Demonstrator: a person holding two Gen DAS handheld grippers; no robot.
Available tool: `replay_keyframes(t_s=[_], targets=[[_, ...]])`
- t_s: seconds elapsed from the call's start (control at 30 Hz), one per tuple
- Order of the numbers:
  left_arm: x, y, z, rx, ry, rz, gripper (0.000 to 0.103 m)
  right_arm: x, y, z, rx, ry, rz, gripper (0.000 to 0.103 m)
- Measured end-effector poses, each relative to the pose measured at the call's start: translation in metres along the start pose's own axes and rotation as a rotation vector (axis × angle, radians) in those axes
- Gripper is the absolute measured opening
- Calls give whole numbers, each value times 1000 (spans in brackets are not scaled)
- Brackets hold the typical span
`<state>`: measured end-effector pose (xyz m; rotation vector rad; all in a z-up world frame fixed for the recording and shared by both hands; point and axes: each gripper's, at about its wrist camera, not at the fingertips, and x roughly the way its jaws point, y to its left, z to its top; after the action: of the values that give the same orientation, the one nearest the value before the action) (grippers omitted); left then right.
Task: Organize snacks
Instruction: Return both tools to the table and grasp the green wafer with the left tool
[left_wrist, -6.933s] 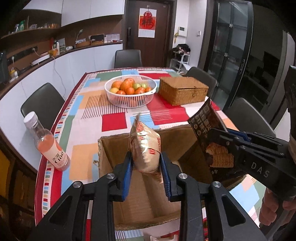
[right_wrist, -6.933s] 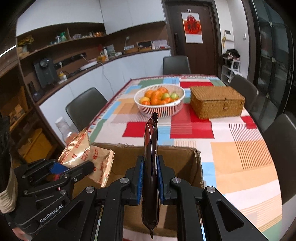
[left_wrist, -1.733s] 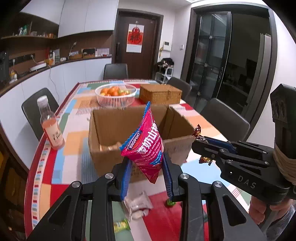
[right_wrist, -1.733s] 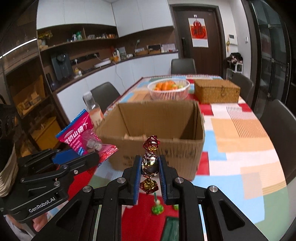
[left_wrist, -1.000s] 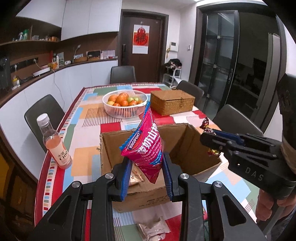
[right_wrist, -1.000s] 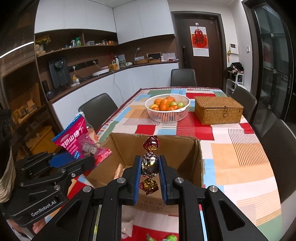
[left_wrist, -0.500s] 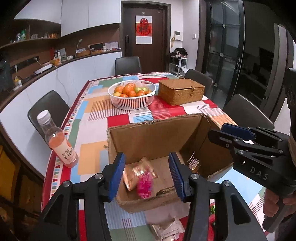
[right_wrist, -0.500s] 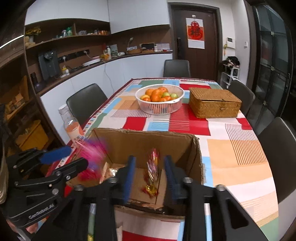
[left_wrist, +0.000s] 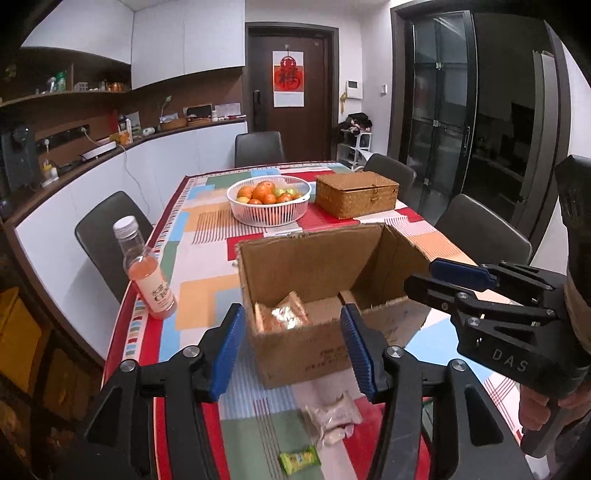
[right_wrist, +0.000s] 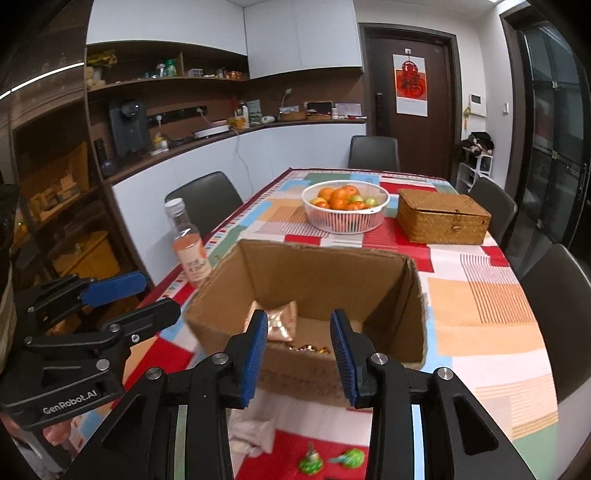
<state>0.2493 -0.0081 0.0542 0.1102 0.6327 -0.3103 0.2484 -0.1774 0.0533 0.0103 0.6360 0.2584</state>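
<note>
An open cardboard box (left_wrist: 295, 258) (right_wrist: 325, 269) stands on the table, with an orange snack bag (left_wrist: 282, 314) (right_wrist: 282, 321) and gold-wrapped candy (right_wrist: 308, 348) inside. My left gripper (left_wrist: 293, 332) is open and empty, just in front of the box's near left corner. My right gripper (right_wrist: 297, 347) is open and empty at the box's near wall; it also shows in the left wrist view (left_wrist: 443, 275). On the table in front of the box lie a white snack packet (left_wrist: 332, 419), a green candy (left_wrist: 299, 459) and green-wrapped candies (right_wrist: 330, 459).
A pink drink bottle (left_wrist: 147, 275) (right_wrist: 188, 251) stands near the table's left edge. A white basket of oranges (left_wrist: 269, 199) (right_wrist: 345, 206) and a wicker box (left_wrist: 356, 194) (right_wrist: 443, 216) sit beyond the cardboard box. Dark chairs surround the table.
Both grippers opened and dropped their loads into the box: the pink snack bag from the left, the wrapped candy string from the right. Both have since pulled back and lower.
</note>
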Motion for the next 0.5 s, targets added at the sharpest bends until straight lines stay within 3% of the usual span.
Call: replay_keyframes(t_s=[0.17, 0.5], targets=[[-15, 0, -24, -3, 18, 16, 54, -6, 7, -15, 2, 16, 11, 42], [-23, -7, -70, -19, 104, 27, 59, -15, 13, -52, 22, 90, 6, 42]])
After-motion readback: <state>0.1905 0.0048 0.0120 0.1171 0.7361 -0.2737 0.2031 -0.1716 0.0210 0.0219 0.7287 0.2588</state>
